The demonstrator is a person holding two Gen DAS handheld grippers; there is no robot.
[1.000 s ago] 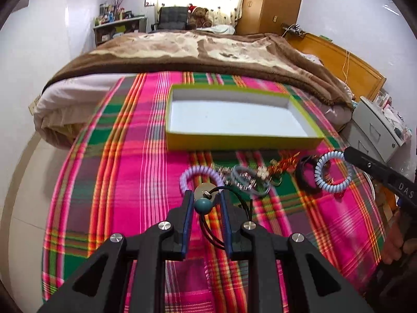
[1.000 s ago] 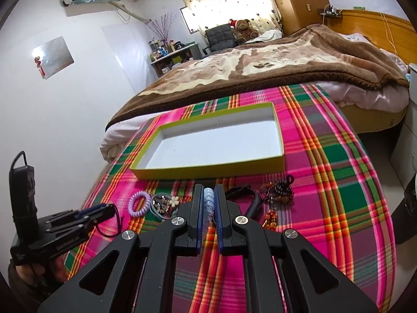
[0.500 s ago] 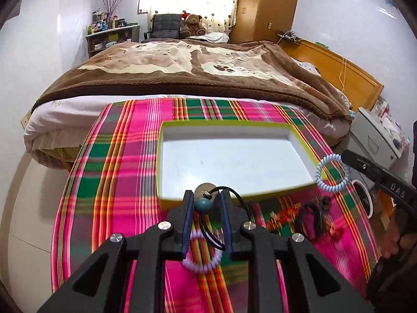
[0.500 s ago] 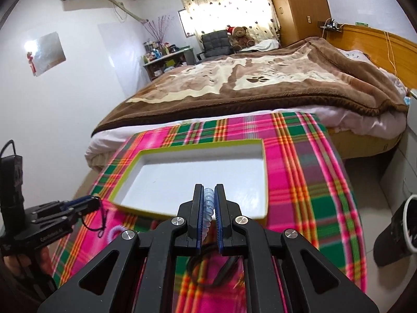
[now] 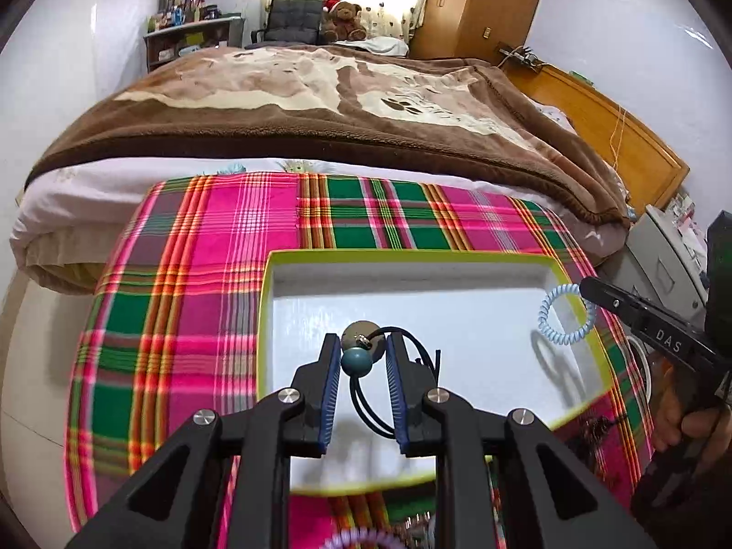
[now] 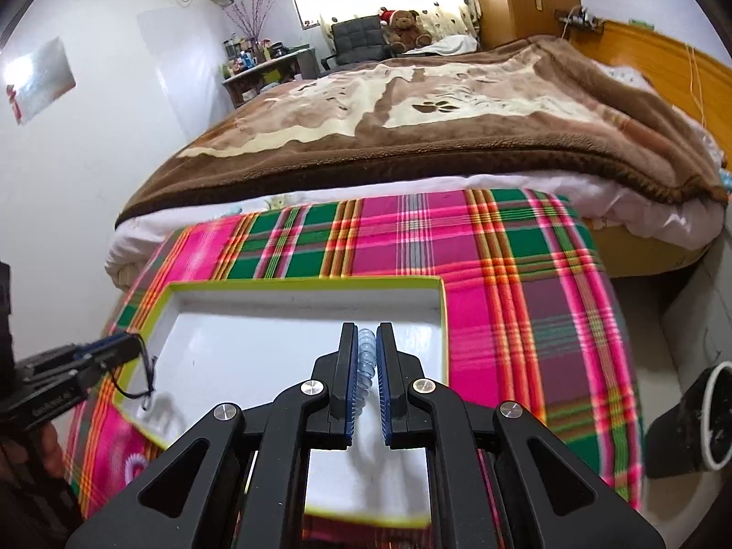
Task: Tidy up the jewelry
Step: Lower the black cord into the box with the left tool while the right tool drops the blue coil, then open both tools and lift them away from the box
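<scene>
Change since the earlier frames: both grippers have travelled from the jewelry heap on the near cloth to above the tray; the heap now sits at the bottom edge of the views, mostly hidden by the gripper bodies.

Item 1. Left gripper (image 5: 363, 351): jaws partly closed, pinching a hair tie (image 5: 357, 361) by its teal bead. A round silvery disc sits just above the bead, and a black cord loop hangs to the right of the bead, between the fingers. Position: over the near-left part of the tray floor, clear of it.

Item 2. Right gripper (image 6: 367, 347): jaws pressed nearly together on a coil band (image 6: 366, 361), pale blue and spiral. In the left view the band (image 5: 566, 314) hangs as an open ring from the fingertip, above the tray's right rim, its shadow falling on the white floor.

Item 3. Tray (image 5: 411, 256): shallow, rectangular, white inside with a yellow-green rim. Nothing lies on the visible floor. It rests on the cloth.

Item 4. Cloth (image 5: 183, 274): pink, green and orange plaid, spread over the near end of the bed.

Item 5. Purple coil (image 5: 361, 540): on the cloth below the tray's near edge, partly hidden.

Item 6. Blanket (image 5: 320, 105): brown, covering the far bed.

Item 7. Teddy bear (image 5: 343, 18): on a chair by the curtained window.
</scene>
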